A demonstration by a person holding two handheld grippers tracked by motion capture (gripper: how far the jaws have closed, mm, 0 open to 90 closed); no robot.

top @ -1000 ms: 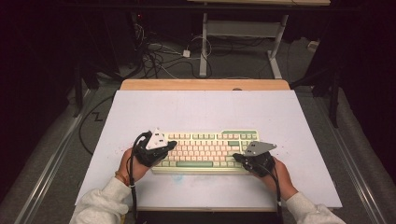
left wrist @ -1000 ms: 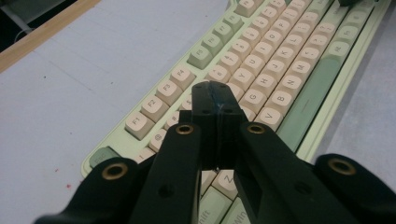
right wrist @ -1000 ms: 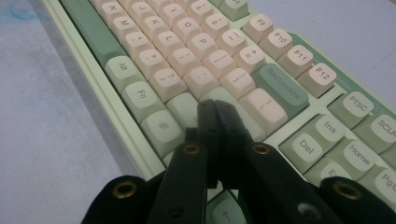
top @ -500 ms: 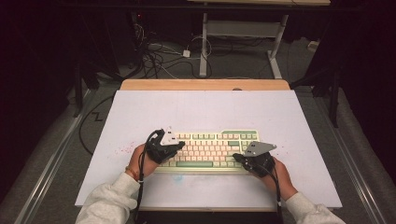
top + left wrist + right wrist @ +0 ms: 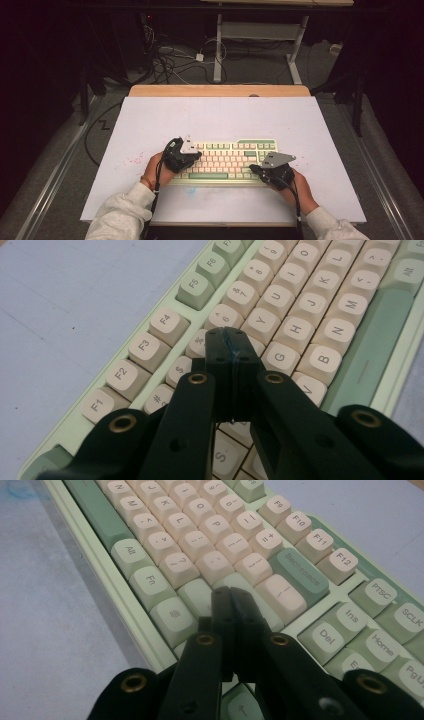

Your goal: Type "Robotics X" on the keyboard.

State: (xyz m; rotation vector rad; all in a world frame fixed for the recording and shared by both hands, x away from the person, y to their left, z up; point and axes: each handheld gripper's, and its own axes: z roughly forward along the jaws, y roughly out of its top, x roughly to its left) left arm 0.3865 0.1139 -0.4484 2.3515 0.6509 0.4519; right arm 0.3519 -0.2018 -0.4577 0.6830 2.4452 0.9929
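Observation:
A cream and mint-green keyboard lies on the white board near its front edge. My left gripper hovers over the keyboard's left end, jaws shut with nothing between them. In the left gripper view its tips sit above the keys near the number and upper letter rows. My right gripper rests at the keyboard's right end, also shut and empty. In the right gripper view its tips hang just over the green keys below the Backspace key.
The white board spreads wide behind and beside the keyboard, with a wooden table edge at the back. Pink flecks mark the board at the left. Cables and a desk frame stand on the floor beyond.
My left hand has shifted right, from beside the keyboard's left end to over its keys. The right hand and the keyboard have stayed put.

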